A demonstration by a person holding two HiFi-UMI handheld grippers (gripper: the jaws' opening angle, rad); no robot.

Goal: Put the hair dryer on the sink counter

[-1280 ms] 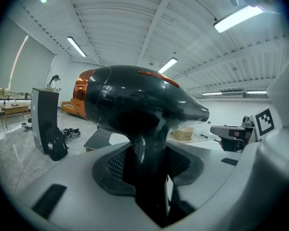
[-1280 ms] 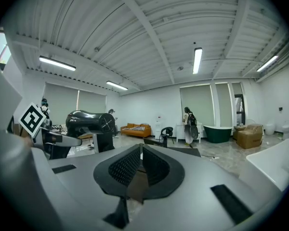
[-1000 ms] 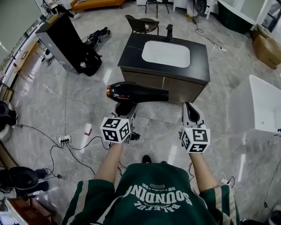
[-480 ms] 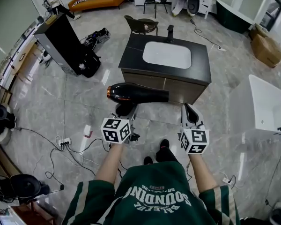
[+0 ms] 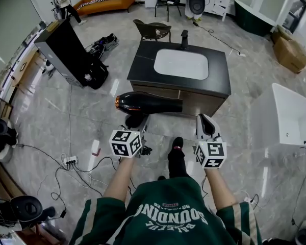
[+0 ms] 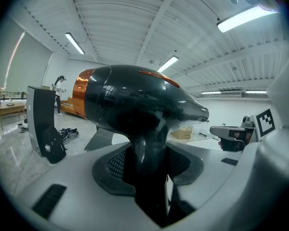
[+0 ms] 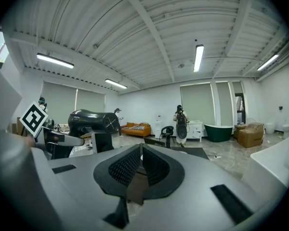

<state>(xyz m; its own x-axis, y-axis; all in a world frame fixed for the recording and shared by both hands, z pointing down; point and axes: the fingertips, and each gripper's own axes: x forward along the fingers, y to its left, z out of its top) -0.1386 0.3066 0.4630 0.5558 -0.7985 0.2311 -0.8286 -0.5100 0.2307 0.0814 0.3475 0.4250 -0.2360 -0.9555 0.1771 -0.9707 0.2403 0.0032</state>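
Hair dryer (image 5: 148, 102): black body with an orange rear end, held level in the air above the floor (image 5: 66, 121), nozzle toward the right, well short of the sink counter; handle hanging down into the left gripper.
Left gripper (image 5: 136, 120): jaws pinching the handle of the hair dryer from both sides, standing wide around it; grip low on the handle, bulk of the body above.
Right gripper (image 5: 206, 122): jaws pressed together with nothing between them, near the nozzle but apart from it.
Sink counter (image 5: 143, 68): dark tabletop ahead, white basin (image 5: 181, 64) in its middle, black faucet (image 5: 184, 37) at the far edge, bare dark strips left and right of the basin.
Step in hand: carrying toward the tabletop, judged roughly midway; placing not yet begun.
Carry: keep the body level and the pinch firm; top-heavy load, likely to swing round the handle if tilted.
Landing spot: aim for the bare strip left of the basin, clear of the rim and the near edge.
Set-down: lower until the body lies on its side on the tabletop, then spread the jaws; no release from above.
Risks: nozzle clipping the near edge; round body rolling toward the basin; cables (image 5: 79, 162) on the floor beside the path.
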